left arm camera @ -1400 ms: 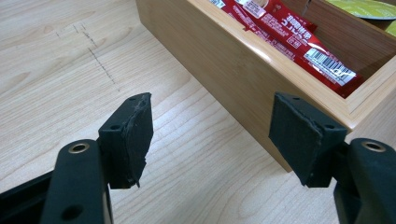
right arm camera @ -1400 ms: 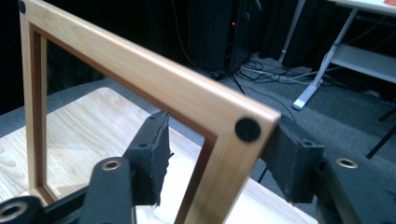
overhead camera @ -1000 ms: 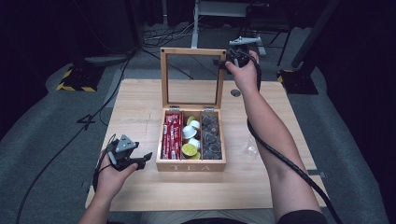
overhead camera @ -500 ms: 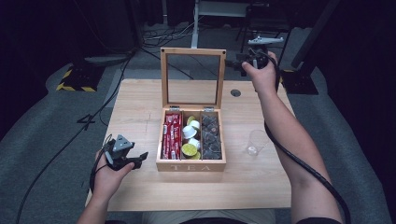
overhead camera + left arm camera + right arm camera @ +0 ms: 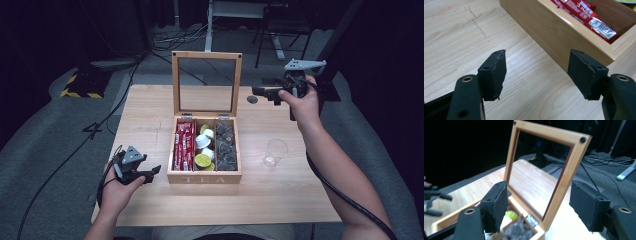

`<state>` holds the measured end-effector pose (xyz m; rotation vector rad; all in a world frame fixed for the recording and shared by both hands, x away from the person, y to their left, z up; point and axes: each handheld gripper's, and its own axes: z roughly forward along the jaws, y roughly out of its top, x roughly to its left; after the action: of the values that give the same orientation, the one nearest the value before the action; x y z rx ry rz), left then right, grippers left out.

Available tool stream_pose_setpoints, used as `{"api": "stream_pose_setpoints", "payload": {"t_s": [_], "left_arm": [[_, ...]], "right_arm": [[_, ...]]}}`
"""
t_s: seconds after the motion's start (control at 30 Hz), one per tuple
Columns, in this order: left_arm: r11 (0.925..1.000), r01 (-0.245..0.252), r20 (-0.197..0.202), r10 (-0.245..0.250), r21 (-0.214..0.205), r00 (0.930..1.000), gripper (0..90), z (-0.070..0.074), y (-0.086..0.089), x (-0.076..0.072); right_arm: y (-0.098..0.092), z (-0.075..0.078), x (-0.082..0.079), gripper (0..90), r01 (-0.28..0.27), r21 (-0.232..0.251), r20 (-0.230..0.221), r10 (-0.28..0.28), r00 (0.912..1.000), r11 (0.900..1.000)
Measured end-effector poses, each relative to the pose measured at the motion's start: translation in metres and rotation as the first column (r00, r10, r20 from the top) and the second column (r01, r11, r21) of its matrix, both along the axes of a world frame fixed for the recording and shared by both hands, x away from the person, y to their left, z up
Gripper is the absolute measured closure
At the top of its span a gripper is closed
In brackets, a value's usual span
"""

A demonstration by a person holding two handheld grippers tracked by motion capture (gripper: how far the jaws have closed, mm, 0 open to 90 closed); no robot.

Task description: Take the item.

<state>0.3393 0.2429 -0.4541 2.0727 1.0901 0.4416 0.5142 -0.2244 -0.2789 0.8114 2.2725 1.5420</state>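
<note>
Two grippers on the light wood table in the high view. Compared to half a second ago, the right gripper has swung away from the lid's top corner and now hangs over the far right of the table, jaws pointing left toward the open tea box. The left gripper hasn't really budged, just beside the box's near left corner. A clear plastic cup stands right of the box; it was half hidden by the arm a second ago.

Left gripper view: jaws wide apart, nothing between them, box wall just ahead. Red sachets lie in the nearest compartment, barcode readable, which the high view is too small to show. Box is cut off at the frame edge.

Right gripper view: jaws apart too, empty. The upright glass-paned lid stands between them but farther off, not touching. Box contents at the bottom are blurry; a yellow-green capsule is about all that's clear.
</note>
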Motion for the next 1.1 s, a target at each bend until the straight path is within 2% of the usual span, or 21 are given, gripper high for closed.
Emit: {"api": "stream_pose_setpoints", "payload": {"t_s": [0.1, 0.17, 0.3, 0.5, 0.53, 0.57, 0.63, 0.77, 0.87, 1.0, 1.1], "left_arm": [[0.9999, 0.009, 0.002, -0.009, 0.012, 1.0, 31.0, 0.0, -0.001, -0.001], [0.9997, 0.016, -0.005, -0.016, 0.017, 0.9999, 30.8, -0.001, -0.002, -0.001], [0.9987, 0.035, -0.017, -0.035, 0.036, 0.9993, 29.9, -0.005, -0.003, -0.002], [0.9992, 0.032, -0.059, -0.03, 0.024, 0.9978, 28.8, -0.013, 0.0, -0.002], [0.9995, 0.026, -0.062, -0.025, 0.017, 0.9978, 28.8, -0.015, 0.0, -0.002], [0.9995, 0.025, -0.068, -0.024, 0.022, 0.9974, 28.2, -0.016, 0.0, -0.002], [0.999, 0.025, -0.076, -0.022, 0.036, 0.9969, 27.5, -0.019, 0.001, -0.001], [0.9985, 0.022, -0.102, -0.017, 0.051, 0.9946, 26.9, -0.025, 0.002, 0.002], [0.9981, 0.023, -0.118, -0.016, 0.056, 0.9928, 26.1, -0.029, 0.002, 0.003], [0.998, 0.024, -0.115, -0.017, 0.058, 0.9932, 24.6, -0.035, 0.001, 0.005], [0.9964, 0.018, -0.097, -0.01, 0.083, 0.9952, 24.4, -0.039, 0.004, 0.007]], "right_arm": [[0.002, -0.008, -0.016, 30.7, -0.032, -0.029, 0.002, 0.032, 0.9995, 0.9991], [0.003, -0.01, -0.019, 30.7, -0.038, -0.037, 0.001, 0.038, 0.9993, 0.9986], [0.012, -0.024, -0.031, 30.3, -0.074, -0.058, -0.021, 0.073, 0.9971, 0.9956], [0.028, -0.048, -0.045, 30.3, -0.112, -0.083, -0.062, 0.107, 0.9923, 0.9903], [0.028, -0.048, -0.045, 30.3, -0.112, -0.083, -0.062, 0.107, 0.9923, 0.9903], [0.032, -0.056, -0.047, 30.3, -0.113, -0.097, -0.075, 0.106, 0.9916, 0.9889], [0.034, -0.059, -0.048, 30.3, -0.117, -0.1, -0.083, 0.109, 0.9906, 0.9881], [0.045, -0.079, -0.053, 32.7, -0.134, -0.15, -0.123, 0.116, 0.9857, 0.9796], [0.052, -0.091, -0.055, 35.9, -0.162, -0.163, -0.15, 0.138, 0.9789, 0.9732], [0.06, -0.103, -0.057, 37.6, -0.179, -0.183, -0.187, 0.144, 0.9717, 0.9666], [0.069, -0.112, -0.058, 37.7, -0.2, -0.219, -0.211, 0.153, 0.9653, 0.955]]}}
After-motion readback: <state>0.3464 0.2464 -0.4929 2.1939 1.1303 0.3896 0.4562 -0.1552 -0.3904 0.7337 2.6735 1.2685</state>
